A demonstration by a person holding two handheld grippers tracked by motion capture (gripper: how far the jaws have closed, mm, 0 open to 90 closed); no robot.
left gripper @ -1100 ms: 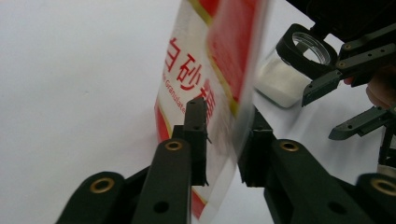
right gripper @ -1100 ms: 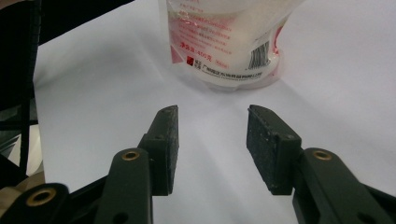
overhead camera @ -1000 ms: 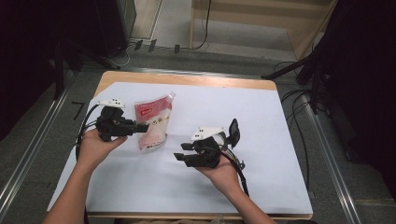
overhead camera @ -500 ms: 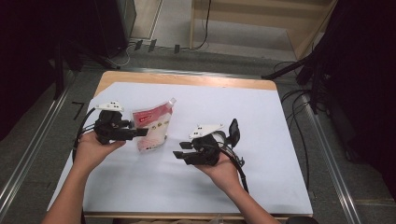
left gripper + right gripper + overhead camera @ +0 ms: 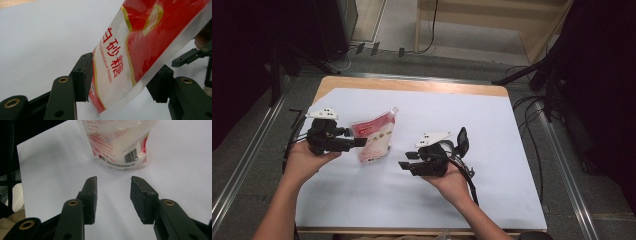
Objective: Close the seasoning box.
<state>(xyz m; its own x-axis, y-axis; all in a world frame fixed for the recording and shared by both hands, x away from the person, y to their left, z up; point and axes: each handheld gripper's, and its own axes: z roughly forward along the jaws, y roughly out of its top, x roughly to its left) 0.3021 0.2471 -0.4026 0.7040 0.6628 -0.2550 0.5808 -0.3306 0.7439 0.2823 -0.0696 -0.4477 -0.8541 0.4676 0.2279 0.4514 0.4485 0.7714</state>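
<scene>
While I am letting go of the bag, this is how things are standing:

Left gripper (image 5: 357,142): I am spreading it; the jaws have just been opening. The sugar bag (image 5: 374,137) is sitting between them, one pad (image 5: 83,76) right against its edge, the other pad (image 5: 160,86) apart from it, so I am no longer pinching it.

Right gripper (image 5: 407,167): I am holding it open and empty, pointing at the bag's bottom seam (image 5: 122,161) across a bare gap.

Bag: it is resting on the counter, long axis running from its base near me up and away to the top corner (image 5: 395,109), leaning back.

Nearer hand: my left is at the bag; my right is waiting just beside it.

Next move, as I am judging it: my right goes forward to the base.

Counter (image 5: 472,125): white sheet over wood.

Room: dark surroundings, cables (image 5: 532,130) on the floor.
</scene>
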